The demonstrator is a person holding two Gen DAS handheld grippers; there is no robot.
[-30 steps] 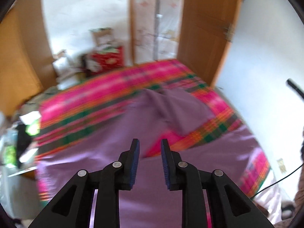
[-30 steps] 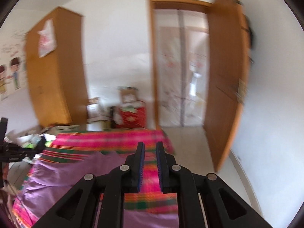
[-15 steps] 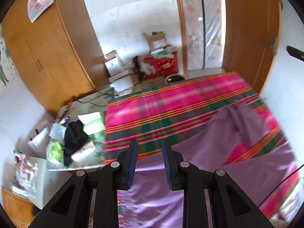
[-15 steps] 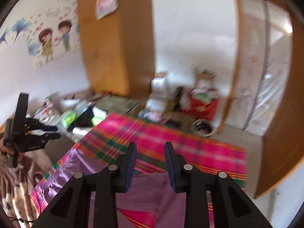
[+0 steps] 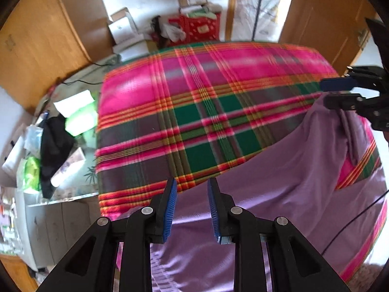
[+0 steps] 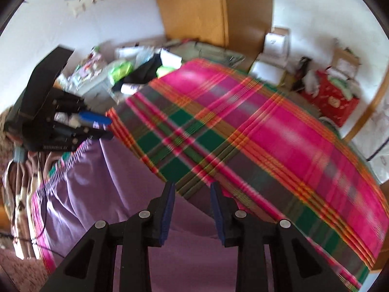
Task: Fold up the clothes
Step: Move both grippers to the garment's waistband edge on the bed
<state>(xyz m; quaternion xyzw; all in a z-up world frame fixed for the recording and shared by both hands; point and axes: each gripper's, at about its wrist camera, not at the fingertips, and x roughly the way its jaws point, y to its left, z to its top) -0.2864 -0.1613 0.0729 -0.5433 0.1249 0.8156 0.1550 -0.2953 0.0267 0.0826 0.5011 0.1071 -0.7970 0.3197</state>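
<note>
A purple garment [image 5: 279,194] with a gathered edge lies spread over the near side of a bed covered by a pink and green plaid blanket [image 5: 194,85]. My left gripper [image 5: 192,194] hovers open over the garment's edge, nothing between its pads. At the right edge of the left wrist view, my right gripper [image 5: 325,92] sits just above a raised fold of the cloth. The right wrist view shows the right gripper [image 6: 192,194] open and empty over the garment [image 6: 97,194] and blanket [image 6: 267,121]. The left gripper [image 6: 107,127] is over the garment's far corner.
A wooden wardrobe [image 5: 36,36] and a cluttered low table [image 5: 48,133] stand left of the bed. Cardboard boxes and a red box [image 5: 201,26] sit beyond its far end, next to a wooden door [image 5: 316,12]. A black cable [image 5: 352,219] crosses the garment.
Both views have swung down from the room and doorway onto the bed and closer to the garment. The right gripper's fingers have spread wider than a second ago. The left gripper stays open.
</note>
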